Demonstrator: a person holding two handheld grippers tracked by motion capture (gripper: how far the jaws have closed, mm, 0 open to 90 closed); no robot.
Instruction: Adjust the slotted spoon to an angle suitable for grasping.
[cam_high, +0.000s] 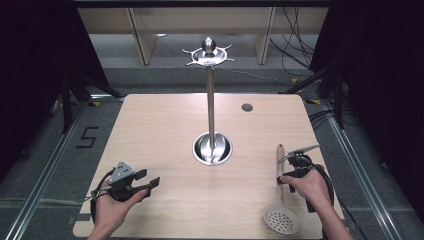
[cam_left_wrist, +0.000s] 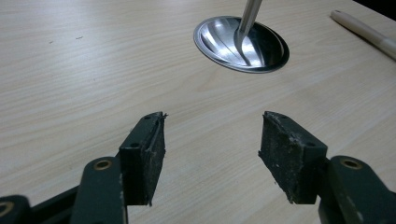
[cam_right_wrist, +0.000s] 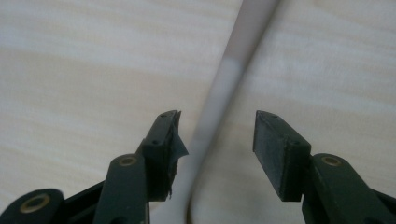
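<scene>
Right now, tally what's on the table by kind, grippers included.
Utensil stand: 1
Slotted spatula: 1
Handheld grippers: 2, left gripper and right gripper, both with jaws open
Total: 4

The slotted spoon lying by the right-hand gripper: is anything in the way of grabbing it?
Nothing visible is. The right gripper has its jaws open on either side of the slotted spoon's handle, which lies flat on the bare table. The metal stand sits apart, toward the table's middle.
</scene>
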